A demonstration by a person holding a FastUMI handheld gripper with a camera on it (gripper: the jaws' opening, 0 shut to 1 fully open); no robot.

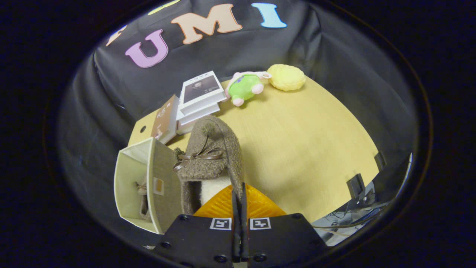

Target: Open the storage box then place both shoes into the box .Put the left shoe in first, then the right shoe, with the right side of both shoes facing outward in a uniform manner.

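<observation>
Gripper view: my gripper [238, 193] pinches the heel rim of a brown fleece shoe [210, 156], jaws pressed nearly together on it.

I see the shoe hanging toe-forward just ahead of the fingers, its bow on top and pale lining showing at the opening. Just beside it, at the table's [297, 149] near left edge, stands the open storage box [143, 182] with another shoe [142, 197] inside. Books [189, 102], a green plush toy [245, 88] and a yellow cushion [286, 77] lie along the far edge.
</observation>
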